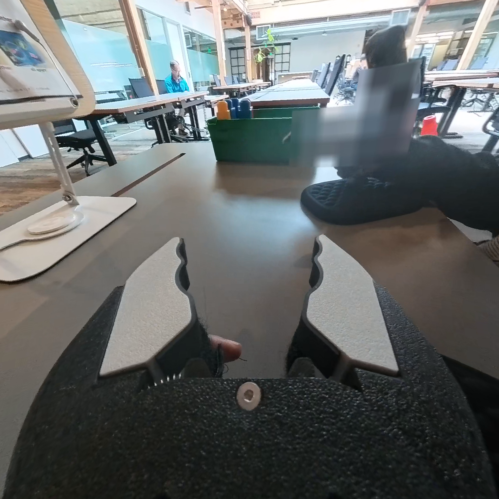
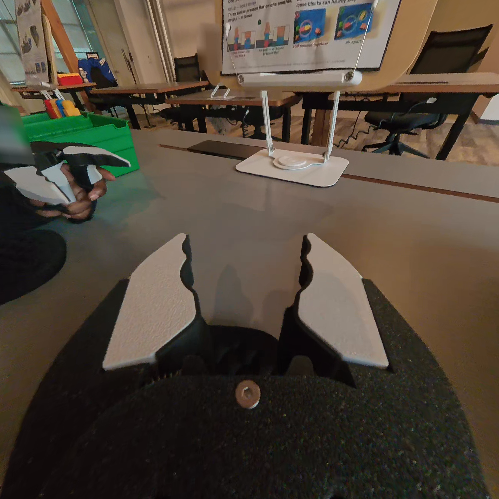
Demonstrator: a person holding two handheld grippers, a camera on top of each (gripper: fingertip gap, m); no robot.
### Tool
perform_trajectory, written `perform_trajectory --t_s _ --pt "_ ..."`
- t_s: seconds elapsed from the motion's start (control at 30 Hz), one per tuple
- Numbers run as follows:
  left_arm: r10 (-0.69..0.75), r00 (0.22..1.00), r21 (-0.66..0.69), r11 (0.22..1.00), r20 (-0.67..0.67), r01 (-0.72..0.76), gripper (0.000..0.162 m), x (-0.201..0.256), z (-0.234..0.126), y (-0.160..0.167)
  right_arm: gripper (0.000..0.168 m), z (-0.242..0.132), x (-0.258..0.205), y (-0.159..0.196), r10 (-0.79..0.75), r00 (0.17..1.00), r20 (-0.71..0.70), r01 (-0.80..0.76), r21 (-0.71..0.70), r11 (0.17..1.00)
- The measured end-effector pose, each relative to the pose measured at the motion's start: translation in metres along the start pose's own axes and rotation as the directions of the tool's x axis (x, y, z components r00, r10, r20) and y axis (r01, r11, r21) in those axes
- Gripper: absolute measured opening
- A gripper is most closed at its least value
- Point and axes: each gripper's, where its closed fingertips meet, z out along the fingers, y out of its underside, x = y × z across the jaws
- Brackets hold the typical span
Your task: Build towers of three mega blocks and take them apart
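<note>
A dark grey-brown table (image 1: 243, 216) carries a green bin (image 1: 251, 140) far ahead of the left tongs and a white stand base (image 2: 293, 168) ahead of the right tongs.

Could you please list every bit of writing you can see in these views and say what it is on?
I won't quote wording; here is where it stands.
Sheet on the white stand: printed lines and picture captions, legible in the right wrist view.
Same sheet in the left wrist view: blurred.
Grey poster far left: too small to read.
Green bin, blocks: no writing visible.
</note>
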Motion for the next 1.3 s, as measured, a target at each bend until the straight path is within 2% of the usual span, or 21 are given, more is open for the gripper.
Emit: perform_trajectory --t_s 0.1,0.27,0.43,0.53,0.7,0.83,0.97,1.1,1.3 --pt "-0.017 0.999 -0.023 1.000 0.037 0.018 0.088 -0.003 -0.002 -0.008 0.077 0.002 -0.002 0.003 -0.004 1.000 0.011 0.005 -0.021 1.000" --pt "0.040 0.984 -0.090 0.996 0.172 -0.025 0.087 -0.013 -0.024 -0.057 0.076 0.004 -0.006 0.006 -0.040 0.999 0.015 0.040 -0.042 0.998" --pt "0.073 0.933 -0.244 0.970 0.353 0.016 0.085 -0.045 -0.086 -0.097 0.075 0.005 -0.008 0.008 -0.044 0.999 0.030 0.045 -0.055 0.997" --pt "0.100 0.862 -0.361 0.927 0.497 0.100 0.084 -0.079 -0.141 -0.100 0.074 0.005 -0.008 0.007 -0.038 0.999 0.031 0.039 -0.051 0.998" --pt "0.151 0.706 -0.540 0.758 0.692 0.366 0.086 -0.133 -0.237 -0.059 0.074 0.004 -0.008 0.006 -0.039 0.999 0.030 0.041 -0.041 0.998" --pt "0.174 0.654 -0.605 0.602 0.737 0.522 0.083 -0.156 -0.282 -0.013 0.074 0.002 -0.009 0.004 -0.046 0.998 0.031 0.047 -0.030 0.998" --pt "0.247 0.684 -0.703 0.469 0.686 0.535 0.080 -0.172 -0.299 0.029 0.074 0.001 -0.009 0.004 -0.053 0.998 0.031 0.054 -0.024 0.998" --pt "0.235 0.736 -0.747 0.432 0.635 0.506 0.079 -0.187 -0.295 0.055 0.074 0.001 -0.010 0.003 -0.055 0.998 0.033 0.056 -0.022 0.998" --pt "0.281 0.725 -0.773 0.332 0.628 0.541 0.076 -0.217 -0.306 0.075 0.073 0.001 -0.010 0.003 -0.061 0.998 0.032 0.062 -0.022 0.998"
